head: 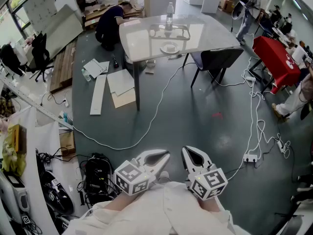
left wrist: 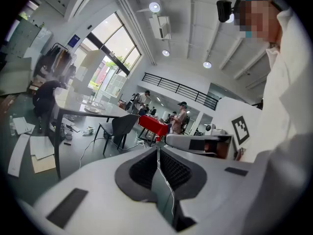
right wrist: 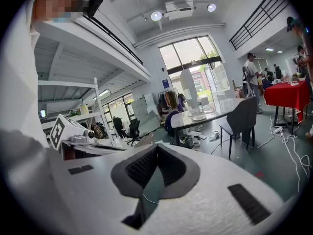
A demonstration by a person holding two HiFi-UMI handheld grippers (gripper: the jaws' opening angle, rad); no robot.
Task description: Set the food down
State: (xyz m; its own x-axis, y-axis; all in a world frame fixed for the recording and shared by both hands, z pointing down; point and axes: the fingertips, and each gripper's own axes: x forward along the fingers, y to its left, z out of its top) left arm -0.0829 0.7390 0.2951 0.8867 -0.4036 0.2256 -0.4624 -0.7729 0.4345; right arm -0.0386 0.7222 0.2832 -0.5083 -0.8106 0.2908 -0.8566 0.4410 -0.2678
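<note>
Close in front of the person's white sleeves [head: 161, 210], low in the head view, the left gripper [head: 159, 156] and the right gripper [head: 191, 153] hang side by side over the grey floor [head: 195, 116], near each other but apart, each tilted slightly downward. The left gripper's jaws are together, with only a thin slit of floor showing between the ribbed pads and nothing between them. The right gripper's jaws are likewise together at the tips and empty.

Well ahead of both grippers stands the tabletop [head: 210, 33]. On it, a white plate [head: 169, 47] sits near the edge that faces the grippers, and a clear bottle [head: 169, 14] stands upright beyond the plate. Whether food lies on the plate cannot be told from this far away. A dark chair [head: 217, 58] stands at the tabletop's right side, ahead and to the right of the right gripper.

Between the grippers and the tabletop a white cable [head: 156, 112] curves across the floor. To the right of the right gripper lies a power strip [head: 251, 157]. Ahead and to the left of the left gripper, flat boards [head: 120, 83] lie scattered, and beyond them a person [head: 108, 23] crouches beside the tabletop.
</note>
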